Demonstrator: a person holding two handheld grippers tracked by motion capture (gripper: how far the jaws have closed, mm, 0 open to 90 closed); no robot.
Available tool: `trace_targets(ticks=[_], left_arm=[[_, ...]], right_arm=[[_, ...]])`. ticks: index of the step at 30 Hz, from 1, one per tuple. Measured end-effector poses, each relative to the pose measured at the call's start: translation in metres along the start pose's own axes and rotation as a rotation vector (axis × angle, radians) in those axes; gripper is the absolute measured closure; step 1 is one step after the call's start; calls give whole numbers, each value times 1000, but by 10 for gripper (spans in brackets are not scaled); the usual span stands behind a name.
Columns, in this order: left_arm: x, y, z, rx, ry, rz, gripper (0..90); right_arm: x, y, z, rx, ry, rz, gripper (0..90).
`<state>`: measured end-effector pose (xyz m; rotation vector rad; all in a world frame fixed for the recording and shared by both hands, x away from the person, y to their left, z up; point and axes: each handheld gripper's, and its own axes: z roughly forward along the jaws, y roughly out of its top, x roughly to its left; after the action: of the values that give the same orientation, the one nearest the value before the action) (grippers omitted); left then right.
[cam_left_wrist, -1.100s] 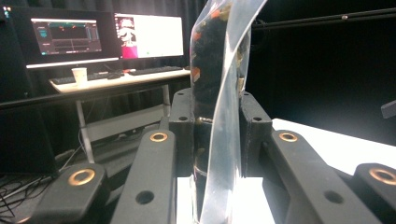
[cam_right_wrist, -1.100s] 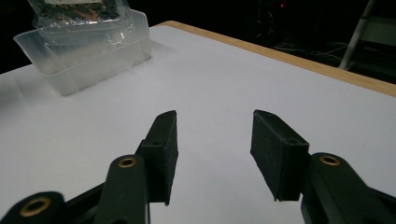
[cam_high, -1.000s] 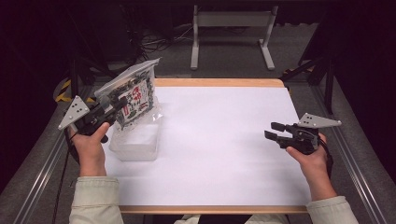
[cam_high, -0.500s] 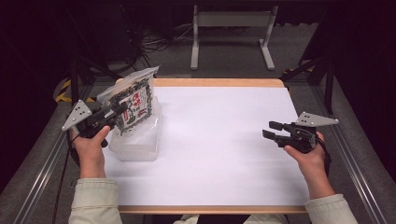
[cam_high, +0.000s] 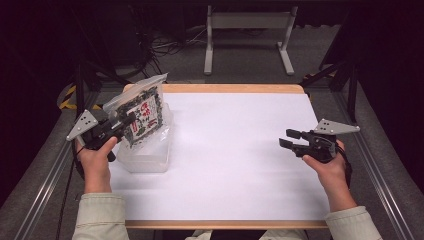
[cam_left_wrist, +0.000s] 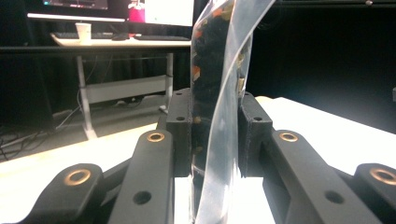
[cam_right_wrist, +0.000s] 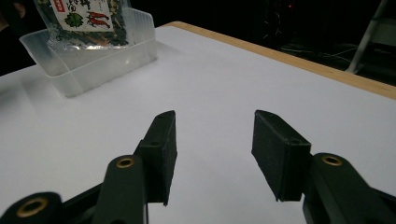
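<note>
High view: left gripper (cam_high: 126, 121) clamps the printed snack bag (cam_high: 145, 116) at nine o'clock, lowered partly into the clear plastic tub (cam_high: 150, 157); releasing remains, I judge; right gripper (cam_high: 290, 139) hangs open at three o'clock.

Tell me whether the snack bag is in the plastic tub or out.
Partly in: the snack bag stands tilted, its bottom inside the plastic tub, its top held above the rim by the left gripper.

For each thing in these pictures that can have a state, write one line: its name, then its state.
Left gripper: shut on the clear bag.
Clear bag: held up, tilted, its lower end in the container.
Plastic container: open-topped, resting on the table.
Right gripper: open, nothing between its jaws.
Table: covered by a white sheet.
</note>
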<state>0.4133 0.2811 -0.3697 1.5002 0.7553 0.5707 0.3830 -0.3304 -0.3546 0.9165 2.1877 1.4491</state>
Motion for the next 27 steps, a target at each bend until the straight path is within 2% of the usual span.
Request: trace_targets(ticks=[4, 6, 10, 13, 19, 27], left_arm=[[2, -2, -3, 25, 19, -17, 718], [3, -4, -3, 68, 30, -23, 717], [5, -9, -2, 91, 25, -39, 718], [6, -11, -3, 107, 22, -31, 718], [9, -15, -4, 103, 25, -44, 718], [12, -17, -6, 86, 57, -67, 695]], right_arm=[[0, 1, 1, -1, 2, -1, 506], [0, 1, 2, -1, 5, 1, 506], [0, 1, 4, 1, 8, -2, 505], [0, 1, 6, 6, 9, -3, 505], [0, 2, 6, 5, 9, -2, 505], [0, 1, 7, 6, 9, 0, 502]])
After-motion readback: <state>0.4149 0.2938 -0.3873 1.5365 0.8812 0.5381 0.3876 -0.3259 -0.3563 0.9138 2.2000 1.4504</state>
